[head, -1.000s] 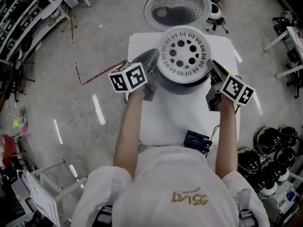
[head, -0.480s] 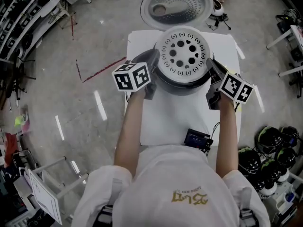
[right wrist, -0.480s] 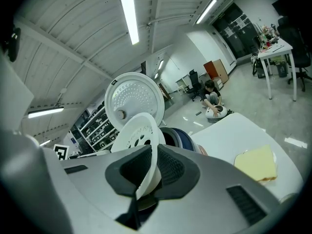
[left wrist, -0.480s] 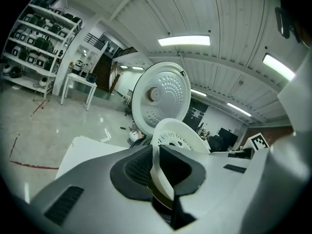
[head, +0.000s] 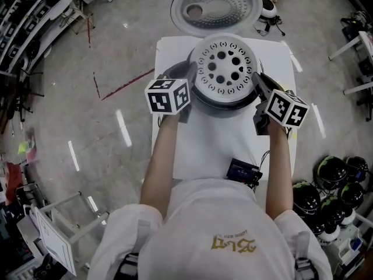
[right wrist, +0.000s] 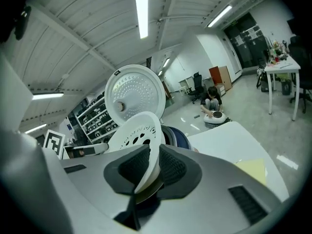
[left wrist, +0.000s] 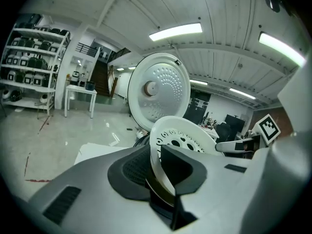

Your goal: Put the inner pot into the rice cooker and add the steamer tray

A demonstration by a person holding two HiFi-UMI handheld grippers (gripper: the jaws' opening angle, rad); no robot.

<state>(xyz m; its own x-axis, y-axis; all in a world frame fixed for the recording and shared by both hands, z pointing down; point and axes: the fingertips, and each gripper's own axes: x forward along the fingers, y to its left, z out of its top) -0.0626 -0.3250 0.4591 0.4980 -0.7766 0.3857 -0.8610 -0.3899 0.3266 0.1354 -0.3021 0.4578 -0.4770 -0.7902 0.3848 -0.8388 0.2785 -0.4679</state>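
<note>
Grey workshop floor, white table (head: 215, 150): the steamer tray (head: 224, 69) sits on the open rice cooker (head: 224, 107).
I hold opposite sides of its rim so it sits level. The left gripper (head: 189, 92) and right gripper (head: 260, 89) are opening narrowly, with the rim between their pads.

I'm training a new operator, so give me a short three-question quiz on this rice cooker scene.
1. True or false: the lid stands open.
2. Where does the steamer tray have its rim between jaws? A left only; B right only; C both sides.
3. Fill in: the rice cooker stands on a white ____.
Key: 1 true. 2 C: the left gripper and the right gripper both have the rim between their jaws, which are opening. 3 table.
</note>
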